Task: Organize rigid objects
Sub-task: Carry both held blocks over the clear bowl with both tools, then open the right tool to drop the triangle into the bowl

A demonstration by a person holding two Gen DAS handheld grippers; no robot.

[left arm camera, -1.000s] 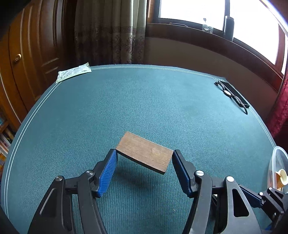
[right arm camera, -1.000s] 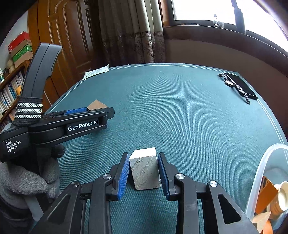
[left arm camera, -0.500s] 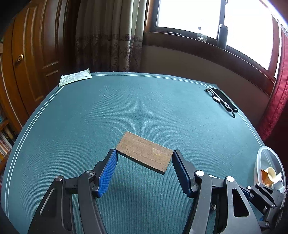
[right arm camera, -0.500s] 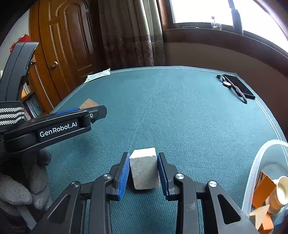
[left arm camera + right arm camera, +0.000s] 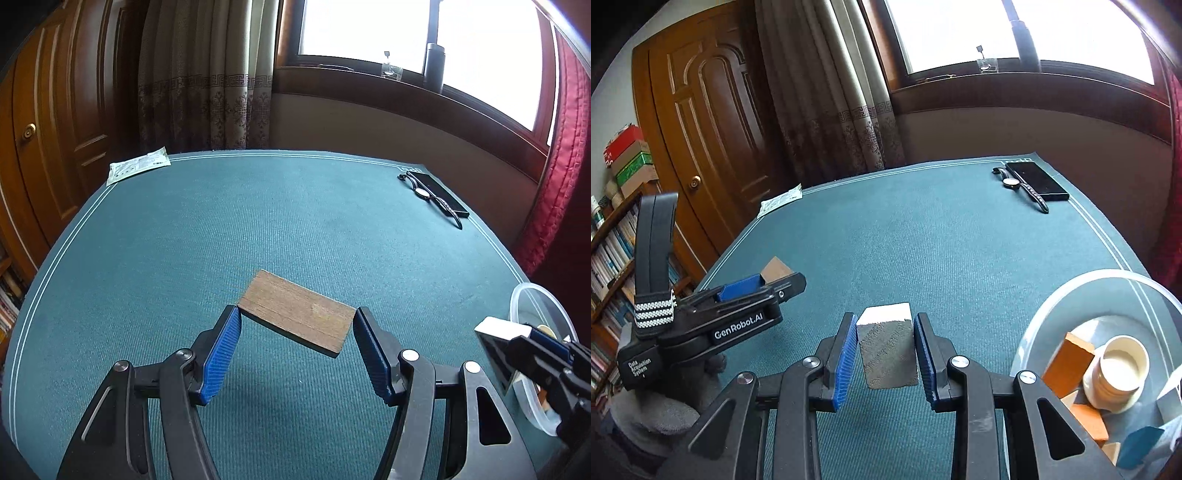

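My left gripper (image 5: 297,325) is shut on a flat brown wooden block (image 5: 297,312), held by its ends above the green table (image 5: 258,221). My right gripper (image 5: 885,334) is shut on a white and grey stone block (image 5: 886,347), held above the table next to a clear plastic tub (image 5: 1045,306). The tub holds orange blocks (image 5: 1067,362), a cream cup (image 5: 1121,365) and other pieces. In the right wrist view the left gripper (image 5: 764,280) sits at the left with the wooden block's corner (image 5: 775,267) showing. In the left wrist view the right gripper (image 5: 532,343) and its white block (image 5: 498,328) stand over the tub (image 5: 524,295).
A black phone (image 5: 1036,181) and a wristwatch (image 5: 1015,184) lie at the table's far right corner. A paper packet (image 5: 138,170) lies at the far left corner. A wooden door, curtains and a bookshelf surround the table.
Both grippers have lifted and pulled back with their blocks still held. The right gripper has swung toward the tub, which shows more of its contents now.
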